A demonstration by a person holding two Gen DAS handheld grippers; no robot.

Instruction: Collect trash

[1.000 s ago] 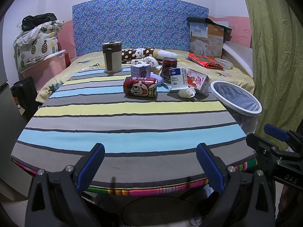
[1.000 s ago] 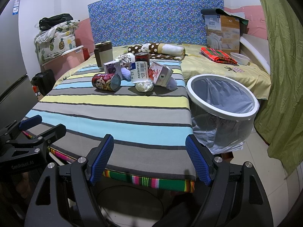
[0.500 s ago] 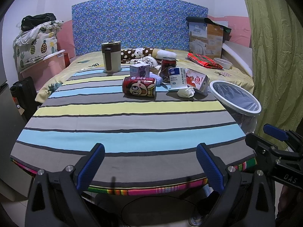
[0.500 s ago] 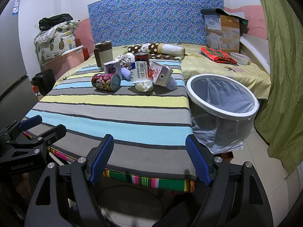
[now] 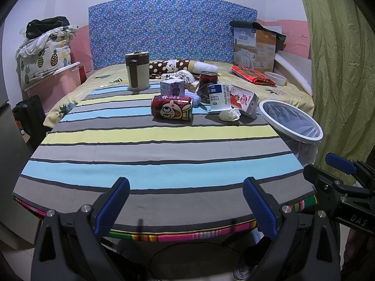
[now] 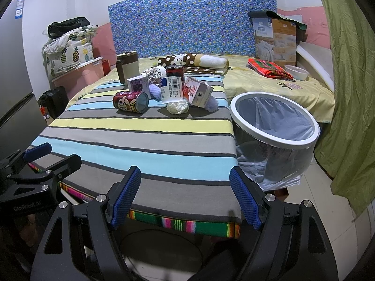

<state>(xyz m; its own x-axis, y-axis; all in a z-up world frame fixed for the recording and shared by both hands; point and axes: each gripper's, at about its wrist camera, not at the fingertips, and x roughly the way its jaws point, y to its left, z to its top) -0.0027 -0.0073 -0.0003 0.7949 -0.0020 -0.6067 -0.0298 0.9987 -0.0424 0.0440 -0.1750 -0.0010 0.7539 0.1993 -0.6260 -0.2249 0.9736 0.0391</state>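
While your left gripper (image 5: 185,201) and right gripper (image 6: 185,199) hang spread and empty short of the table (image 5: 152,161), nothing is collected: can (image 5: 172,110), cartons and tissue wad (image 5: 229,114) lie left of the seemingly empty bin (image 6: 276,138)

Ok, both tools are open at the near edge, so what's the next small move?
Probably reach the right tool forward to the crumpled paper ball: it lies nearest the lined bin, and nothing is gripped yet.

Striped table (image 5: 150,149) bears cans (image 5: 172,110), cartons (image 5: 242,99), perhaps tissue (image 5: 229,114).
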